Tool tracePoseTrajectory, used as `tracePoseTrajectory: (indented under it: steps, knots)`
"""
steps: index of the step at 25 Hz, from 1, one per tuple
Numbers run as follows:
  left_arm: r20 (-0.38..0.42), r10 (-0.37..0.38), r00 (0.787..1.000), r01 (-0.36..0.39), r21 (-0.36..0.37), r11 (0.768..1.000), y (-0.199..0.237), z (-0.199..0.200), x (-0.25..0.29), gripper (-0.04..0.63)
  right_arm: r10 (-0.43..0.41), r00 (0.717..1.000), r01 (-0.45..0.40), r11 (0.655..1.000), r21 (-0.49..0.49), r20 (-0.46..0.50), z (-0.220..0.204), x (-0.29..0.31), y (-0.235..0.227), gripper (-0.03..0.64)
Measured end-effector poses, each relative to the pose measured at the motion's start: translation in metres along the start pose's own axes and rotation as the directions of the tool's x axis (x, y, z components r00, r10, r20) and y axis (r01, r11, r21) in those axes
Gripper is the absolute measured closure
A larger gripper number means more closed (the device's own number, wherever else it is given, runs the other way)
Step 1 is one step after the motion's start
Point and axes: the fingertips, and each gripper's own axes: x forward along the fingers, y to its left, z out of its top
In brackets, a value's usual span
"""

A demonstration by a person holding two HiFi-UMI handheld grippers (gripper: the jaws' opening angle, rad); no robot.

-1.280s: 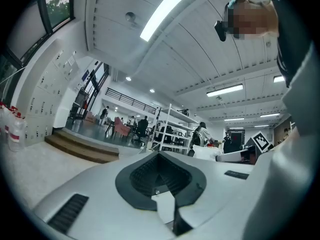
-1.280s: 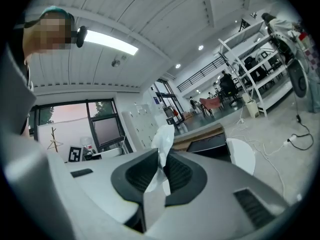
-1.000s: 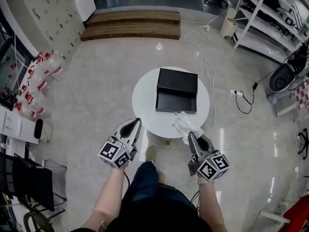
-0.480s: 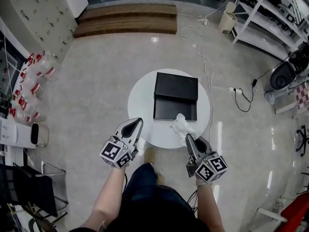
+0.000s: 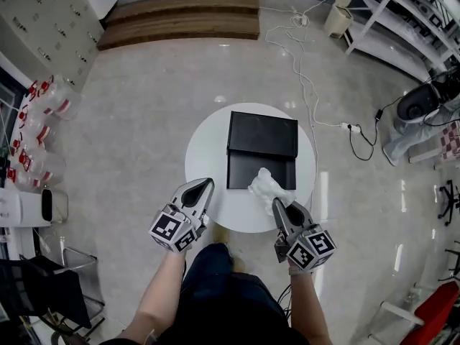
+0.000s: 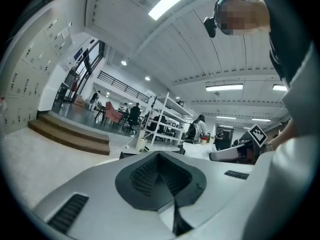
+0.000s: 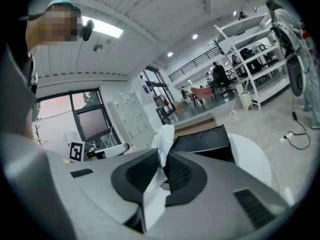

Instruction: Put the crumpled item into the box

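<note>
A black box [image 5: 261,149] lies open on the round white table [image 5: 208,157], its lid [image 5: 263,134] folded back on the far side. My right gripper [image 5: 277,204] is shut on the crumpled white item [image 5: 267,187], which hangs over the box's near right edge. In the right gripper view the crumpled item [image 7: 163,135] sticks up between the pads of the right gripper [image 7: 161,160], with the box [image 7: 206,136] just beyond. My left gripper [image 5: 203,185] hovers at the table's near left edge, jaws together and nothing in them; the left gripper [image 6: 162,173] looks the same in its own view.
White cables [image 5: 307,85] trail over the floor behind and right of the table. Metal shelves [image 5: 402,20] stand at the back right, wooden steps [image 5: 180,20] at the back. Bottles [image 5: 39,113] line the left wall. A dark chair [image 5: 43,286] sits near left.
My right gripper has carried the crumpled item forward, from the table's near right edge to over the box's near edge. The left gripper has hardly moved.
</note>
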Motion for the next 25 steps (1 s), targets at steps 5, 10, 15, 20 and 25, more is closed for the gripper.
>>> tracePoseTrajectory:
  steps: [5, 10, 15, 20, 25]
  knots:
    - [-0.038, -0.030, 0.999, 0.029, -0.017, 0.999, 0.017, -0.015, 0.024, 0.592, -0.034, 0.998, 0.033, 0.999, -0.027, -0.051, -0.004, 0.027, -0.017, 0.580]
    - [-0.057, -0.039, 0.998, 0.038, -0.020, 0.999, 0.033, -0.022, 0.051, 0.592, -0.032, 0.997, 0.030, 0.999, -0.022, -0.071, -0.002, 0.054, -0.033, 0.580]
    - [-0.076, -0.046, 0.996, 0.043, -0.035, 0.998, 0.041, -0.043, 0.062, 0.592, -0.024, 0.992, 0.018, 0.998, -0.052, -0.123, -0.014, 0.077, -0.047, 0.580]
    - [-0.085, -0.010, 0.996, 0.006, -0.055, 0.998, 0.049, -0.059, 0.072, 0.592, -0.020, 0.980, -0.001, 0.994, -0.107, -0.199, -0.023, 0.092, -0.065, 0.580]
    - [-0.097, 0.027, 0.995, -0.032, -0.053, 0.998, 0.061, -0.074, 0.079, 0.592, -0.027, 0.964, -0.015, 0.988, -0.156, -0.264, -0.032, 0.108, -0.080, 0.580]
